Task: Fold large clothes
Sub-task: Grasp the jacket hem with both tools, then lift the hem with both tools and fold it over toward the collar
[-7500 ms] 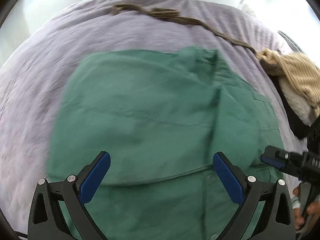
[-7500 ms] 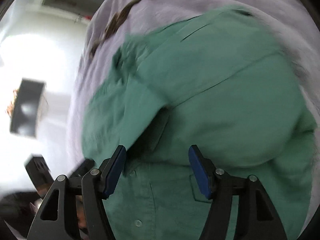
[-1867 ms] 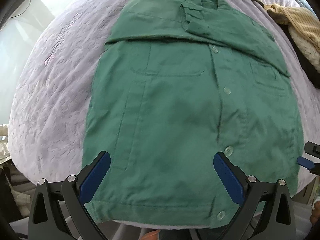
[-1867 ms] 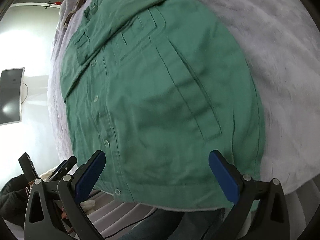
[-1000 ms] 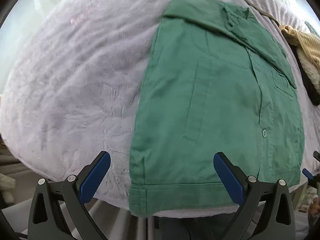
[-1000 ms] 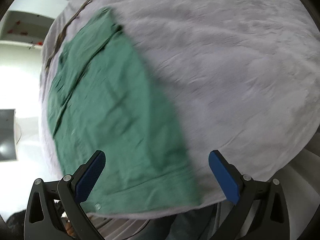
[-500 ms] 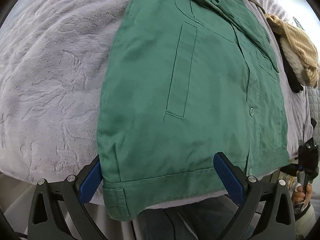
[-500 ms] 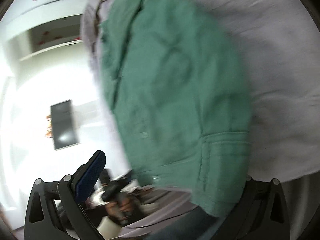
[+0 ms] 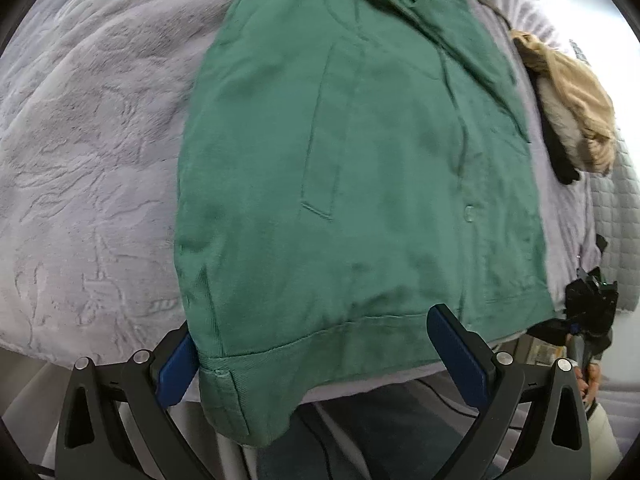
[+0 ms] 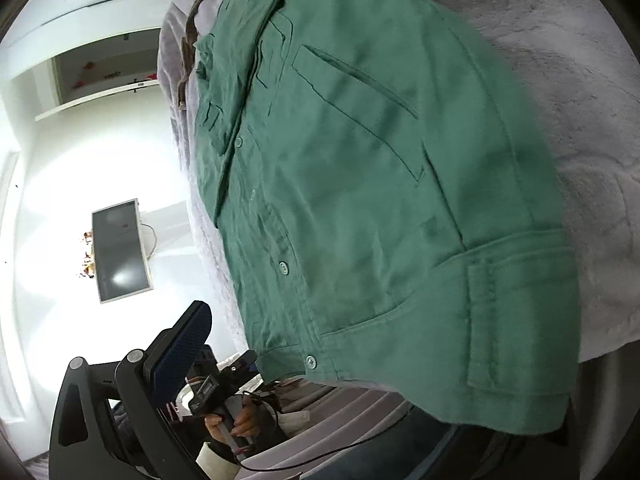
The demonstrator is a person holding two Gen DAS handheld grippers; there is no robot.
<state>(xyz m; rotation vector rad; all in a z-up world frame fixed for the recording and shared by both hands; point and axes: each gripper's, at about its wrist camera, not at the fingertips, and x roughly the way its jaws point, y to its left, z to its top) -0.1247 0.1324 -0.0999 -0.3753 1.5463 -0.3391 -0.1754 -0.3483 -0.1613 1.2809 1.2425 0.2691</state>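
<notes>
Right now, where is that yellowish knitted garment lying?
In the left wrist view the tan knitted garment sits at the upper right on the lilac bedspread, just beyond the green jacket's right edge.

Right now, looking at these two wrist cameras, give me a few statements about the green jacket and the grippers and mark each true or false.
1. The green jacket lies on a pale lilac blanket. True.
2. The left gripper is clamped shut on a sleeve. False: its jaws stand wide open around the jacket's hem corner, which hangs over the edge.
3. A tan knitted garment lies beside the jacket. True.
4. The jacket is rolled into a ball. False: it lies spread flat, buttons and pocket showing.
5. The right gripper shows both fingers clearly. False: only one blue finger shows; the jacket hides the other.
</notes>
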